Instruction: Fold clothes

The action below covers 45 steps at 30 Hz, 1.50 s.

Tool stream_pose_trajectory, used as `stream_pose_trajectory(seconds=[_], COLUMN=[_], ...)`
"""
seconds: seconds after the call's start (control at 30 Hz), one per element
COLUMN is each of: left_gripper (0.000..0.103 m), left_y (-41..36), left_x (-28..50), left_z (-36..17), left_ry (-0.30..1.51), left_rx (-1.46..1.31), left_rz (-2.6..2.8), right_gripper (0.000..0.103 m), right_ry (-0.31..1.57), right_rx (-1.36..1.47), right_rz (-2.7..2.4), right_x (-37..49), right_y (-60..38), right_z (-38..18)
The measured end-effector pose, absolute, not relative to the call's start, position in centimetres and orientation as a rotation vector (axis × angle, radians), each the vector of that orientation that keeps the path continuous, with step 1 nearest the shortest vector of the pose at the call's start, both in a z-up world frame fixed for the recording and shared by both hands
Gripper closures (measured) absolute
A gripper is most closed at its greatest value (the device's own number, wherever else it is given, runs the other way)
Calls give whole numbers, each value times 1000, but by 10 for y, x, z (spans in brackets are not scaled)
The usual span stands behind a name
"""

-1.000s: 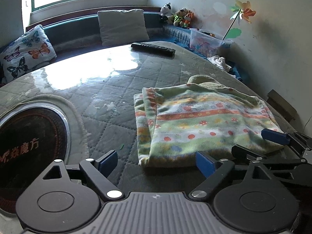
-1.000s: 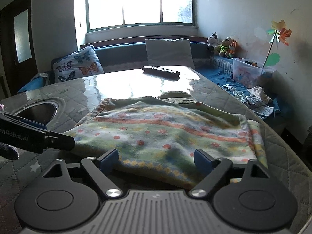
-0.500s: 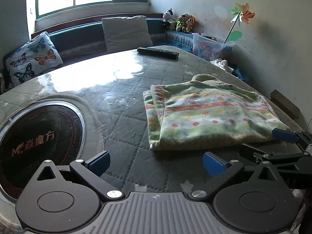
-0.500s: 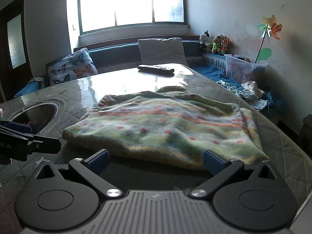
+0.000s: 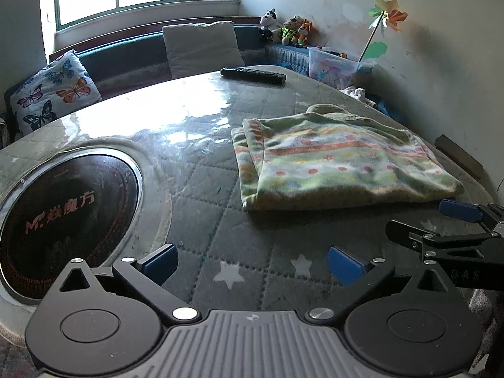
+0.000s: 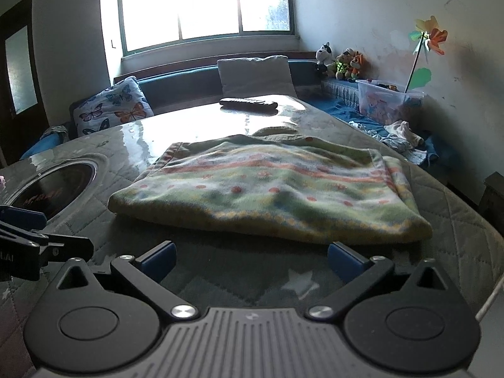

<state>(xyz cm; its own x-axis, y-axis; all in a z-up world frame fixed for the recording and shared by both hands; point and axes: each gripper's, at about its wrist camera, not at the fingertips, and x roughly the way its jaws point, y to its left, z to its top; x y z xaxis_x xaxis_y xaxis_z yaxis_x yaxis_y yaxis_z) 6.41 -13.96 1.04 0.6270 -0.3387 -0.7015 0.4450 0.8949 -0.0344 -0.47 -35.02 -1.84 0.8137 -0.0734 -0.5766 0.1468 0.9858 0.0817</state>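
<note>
The garment (image 6: 267, 189) lies folded into a flat rectangle on the near right part of the surface (image 5: 201, 189), its doubled edge toward the round dark inset (image 5: 63, 220) and its collar end toward the remote (image 5: 252, 75). It lies free, nothing touching it.

Your left tongs (image 5: 252, 263) have just been opening and now stand wide apart over bare quilted cover, with nothing between the pads. Your right tongs (image 6: 252, 260) have also just been opening; they stand apart just short of the garment's near edge, empty too.

Judging by how it lies, the fold looks finished or close to it. The risk from here is disturbing it: if you bring a pad back in low, it could catch the thick near edge and drag the top layer askew. The cover looks glossy, so a sideways nudge may slide the whole bundle toward the right rim. If another fold is wanted, pinching only the top layer would peel the stack open
</note>
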Motion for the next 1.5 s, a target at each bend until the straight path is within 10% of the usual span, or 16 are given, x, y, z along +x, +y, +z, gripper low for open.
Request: stream_pose_trajectory(seconds=[1.5], left_gripper=[0], left_y=[-135], left_x=[23], left_z=[2], left_ry=[770], left_rx=[159], left_rz=[-467], right_gripper=[0], right_ry=[611], right_rx=[150], right_rz=[-124], right_x=[-29], right_y=[-339], right_z=[-20])
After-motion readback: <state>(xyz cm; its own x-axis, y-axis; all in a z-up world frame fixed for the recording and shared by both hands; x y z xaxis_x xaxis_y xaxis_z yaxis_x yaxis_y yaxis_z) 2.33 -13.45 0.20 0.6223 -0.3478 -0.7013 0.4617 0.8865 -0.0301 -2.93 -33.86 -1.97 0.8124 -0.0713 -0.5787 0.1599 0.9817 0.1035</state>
